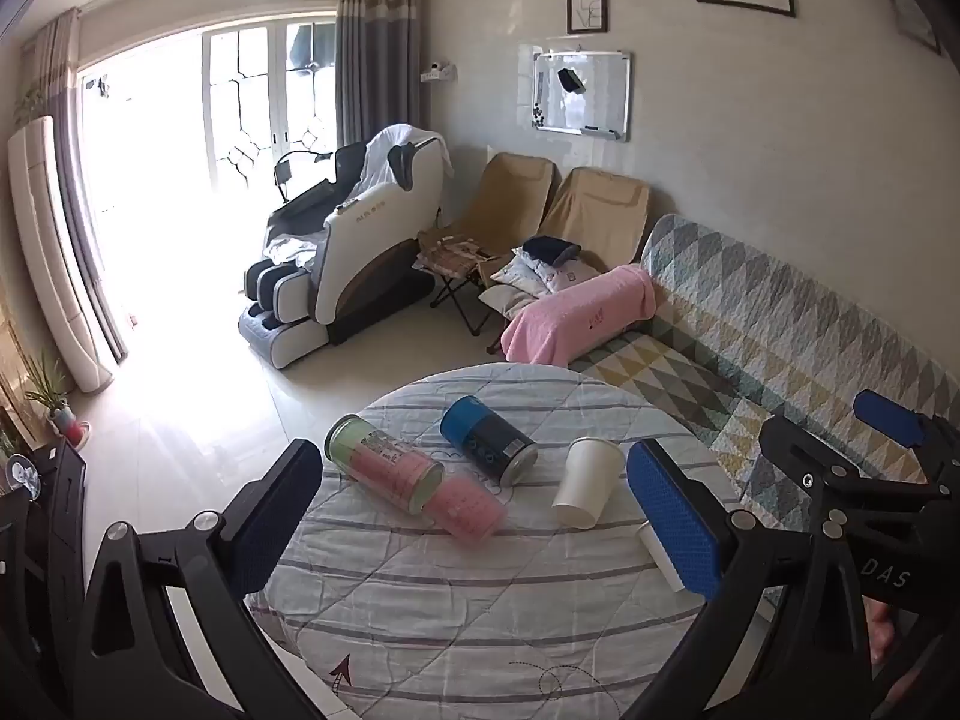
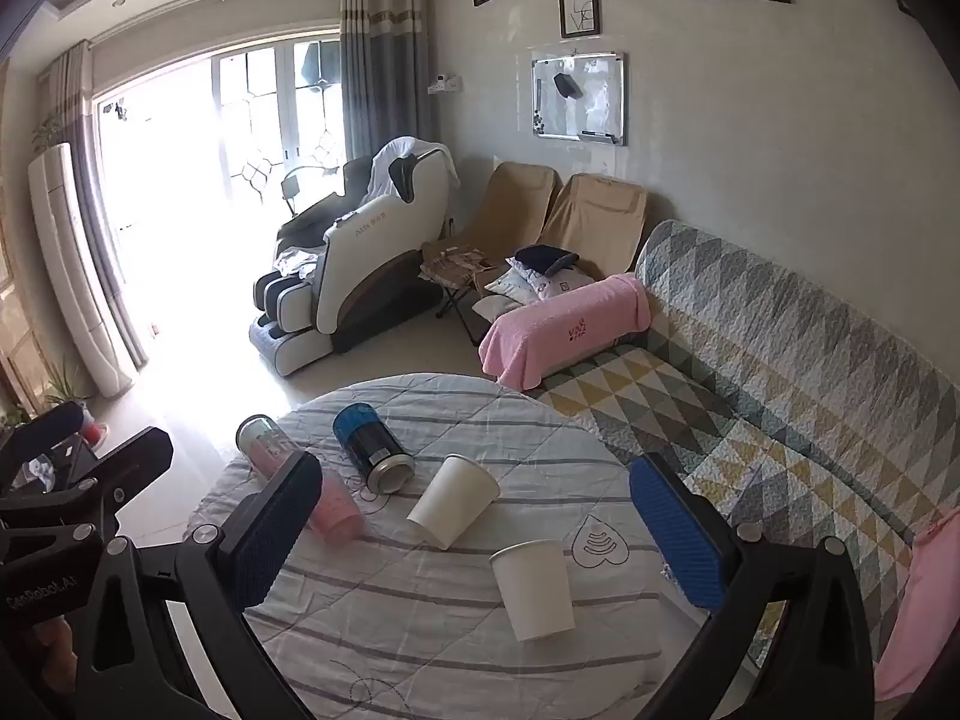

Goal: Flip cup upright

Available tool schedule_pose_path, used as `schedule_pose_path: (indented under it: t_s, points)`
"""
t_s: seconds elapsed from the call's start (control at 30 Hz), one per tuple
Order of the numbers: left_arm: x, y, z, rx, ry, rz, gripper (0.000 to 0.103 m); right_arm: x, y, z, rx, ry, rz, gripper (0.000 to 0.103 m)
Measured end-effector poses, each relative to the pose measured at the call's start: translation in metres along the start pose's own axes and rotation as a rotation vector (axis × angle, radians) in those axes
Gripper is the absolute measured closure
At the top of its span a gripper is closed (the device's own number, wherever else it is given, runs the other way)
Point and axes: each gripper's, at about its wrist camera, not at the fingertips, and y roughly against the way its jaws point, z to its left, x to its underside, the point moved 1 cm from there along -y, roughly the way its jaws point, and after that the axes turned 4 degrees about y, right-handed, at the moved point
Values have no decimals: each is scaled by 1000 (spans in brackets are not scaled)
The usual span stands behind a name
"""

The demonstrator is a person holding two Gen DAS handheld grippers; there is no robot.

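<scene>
Two white paper cups lie on their sides on the round table (image 2: 420, 648). One cup (image 2: 453, 501) lies mid-table; it also shows in the left wrist view (image 1: 585, 480). The nearer cup (image 2: 534, 588) lies between my right gripper's fingers; in the left wrist view only its edge (image 1: 660, 558) shows behind the blue pad. A blue can (image 1: 487, 438) and a green-and-pink tumbler (image 1: 384, 459) with a pink cup (image 1: 465, 507) at its mouth lie on their sides. My left gripper (image 1: 474, 522) and right gripper (image 2: 480, 540) are open and empty above the table.
The table wears a striped white cloth. A sofa (image 2: 750, 408) with a patterned quilt runs along the right. A pink towel (image 2: 558, 330), folding chairs (image 1: 522, 204) and a massage chair (image 1: 354, 252) stand behind. The right gripper shows at the right in the left wrist view (image 1: 870, 480).
</scene>
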Motion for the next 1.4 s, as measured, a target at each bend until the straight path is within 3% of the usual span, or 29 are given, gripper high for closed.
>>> schedule_pose_path:
  t_s: [1.4]
  points:
    - [8,2,-5,16,-11,29,0,11,10,-8,45,2,40,0]
